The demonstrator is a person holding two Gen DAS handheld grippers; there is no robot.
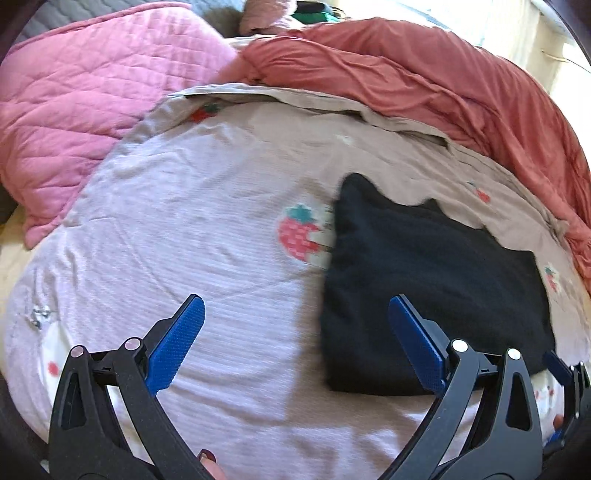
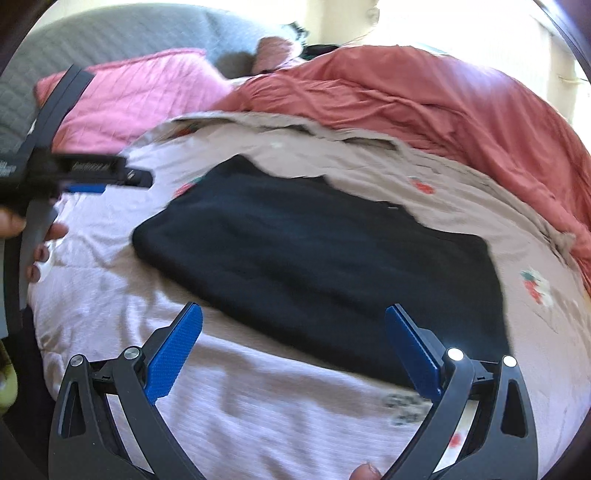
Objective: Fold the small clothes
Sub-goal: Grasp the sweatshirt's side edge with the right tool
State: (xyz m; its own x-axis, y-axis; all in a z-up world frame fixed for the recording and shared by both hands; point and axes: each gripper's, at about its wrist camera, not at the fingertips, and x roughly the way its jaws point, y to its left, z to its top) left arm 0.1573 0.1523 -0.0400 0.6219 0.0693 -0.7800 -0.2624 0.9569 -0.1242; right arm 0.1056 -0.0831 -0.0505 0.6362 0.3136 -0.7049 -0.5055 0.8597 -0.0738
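A black folded garment [image 1: 428, 288] lies flat on the strawberry-print bedsheet [image 1: 207, 229]; it also shows in the right wrist view [image 2: 325, 266]. My left gripper [image 1: 295, 306] is open and empty, hovering over the sheet with its right finger above the garment's near left edge. My right gripper [image 2: 293, 317] is open and empty, hovering over the garment's near edge. The left gripper also shows at the left of the right wrist view [image 2: 92, 181], above the sheet beside the garment. Both views are motion-blurred.
A pink quilted pillow [image 1: 85, 99] lies at the back left. A rumpled coral-red blanket [image 1: 424, 81] runs along the back and right. A grey headboard [image 2: 122, 33] stands behind. Bright window light comes from the far right.
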